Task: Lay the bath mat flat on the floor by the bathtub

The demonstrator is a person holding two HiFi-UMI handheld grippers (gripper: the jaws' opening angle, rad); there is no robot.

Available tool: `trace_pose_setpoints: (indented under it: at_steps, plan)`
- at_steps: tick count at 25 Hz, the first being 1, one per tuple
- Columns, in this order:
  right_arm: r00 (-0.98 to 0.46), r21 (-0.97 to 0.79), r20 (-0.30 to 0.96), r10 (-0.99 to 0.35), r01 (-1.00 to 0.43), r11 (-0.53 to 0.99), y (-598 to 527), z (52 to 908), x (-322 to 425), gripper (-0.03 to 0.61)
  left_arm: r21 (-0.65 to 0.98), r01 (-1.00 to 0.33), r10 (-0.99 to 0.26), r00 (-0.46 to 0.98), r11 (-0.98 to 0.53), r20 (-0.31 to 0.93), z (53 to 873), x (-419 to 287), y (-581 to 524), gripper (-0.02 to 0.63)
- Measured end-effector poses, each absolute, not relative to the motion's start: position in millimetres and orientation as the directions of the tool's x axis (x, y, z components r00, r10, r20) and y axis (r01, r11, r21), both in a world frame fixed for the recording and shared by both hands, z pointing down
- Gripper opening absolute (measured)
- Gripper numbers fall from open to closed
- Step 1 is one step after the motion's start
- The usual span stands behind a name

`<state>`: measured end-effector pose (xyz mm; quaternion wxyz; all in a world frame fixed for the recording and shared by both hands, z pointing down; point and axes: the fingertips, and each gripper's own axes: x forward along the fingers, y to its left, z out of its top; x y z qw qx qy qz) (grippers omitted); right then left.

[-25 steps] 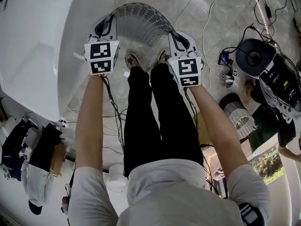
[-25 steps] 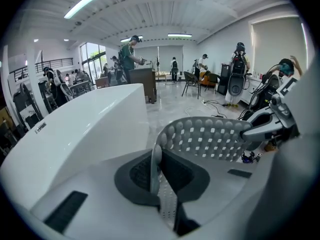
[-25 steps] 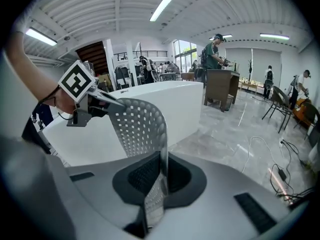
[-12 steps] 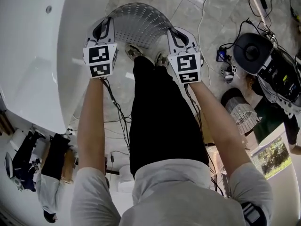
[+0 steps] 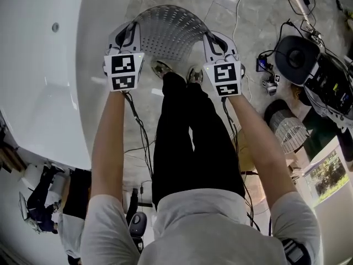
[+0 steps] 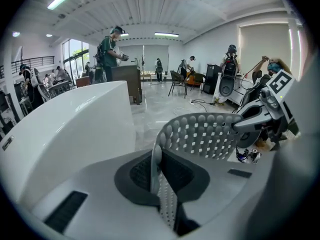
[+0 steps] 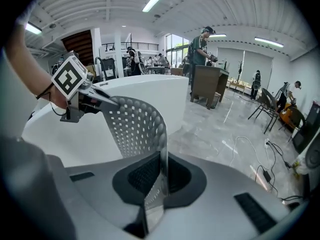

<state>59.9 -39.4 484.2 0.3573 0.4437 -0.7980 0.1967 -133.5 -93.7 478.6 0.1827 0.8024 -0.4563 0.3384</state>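
- Floor [image 5: 253, 15]: pale marble, with loose cables trailing across it. The stretch beside the tub, just ahead of the person's shoes, is bare.
- Bathtub [image 5: 38, 65]: white, with a rounded wall. It stands on the person's left with its rim close to the left arm.
- Bath mat [image 5: 165, 32]: grey and perforated, held in the air in front of the person's knees and not yet on the floor. It bows into an arch between the two grips. Its long axis runs across the body from left grip to right grip, so neither hand is nearer. Judged from this, the floor spot lies straight below and slightly ahead.
- Left hand-held gripper [image 5: 134, 31]: jaws clamped on the mat's left end edge and pointing down and forward.
- Right hand-held gripper [image 5: 208, 37]: jaws clamped on the mat's right end edge at a matching tilt.
- Change from a second earlier: both grips and the arch are unchanged. The person has stepped along the tub and the shoes now sit together under the mat.
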Motion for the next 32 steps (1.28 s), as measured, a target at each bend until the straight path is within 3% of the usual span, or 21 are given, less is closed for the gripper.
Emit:
trace_pose_setpoints:
  at_steps: [10, 32]
  plan:
    - [-0.293, 0.039, 0.744, -0.601, -0.878, 0.476, -67, 504, 79, 0.023, 0.003, -0.819, -0.583, 0.412, -0.574, 0.700, 506, -113, -132, 0.025]
    - [-0.357, -0.112, 0.807, -0.470, -0.874, 0.473, -111, 569, 93, 0.023, -0.006, -0.875, -0.519, 0.281, -0.484, 0.807, 569, -78, -181, 0.025]
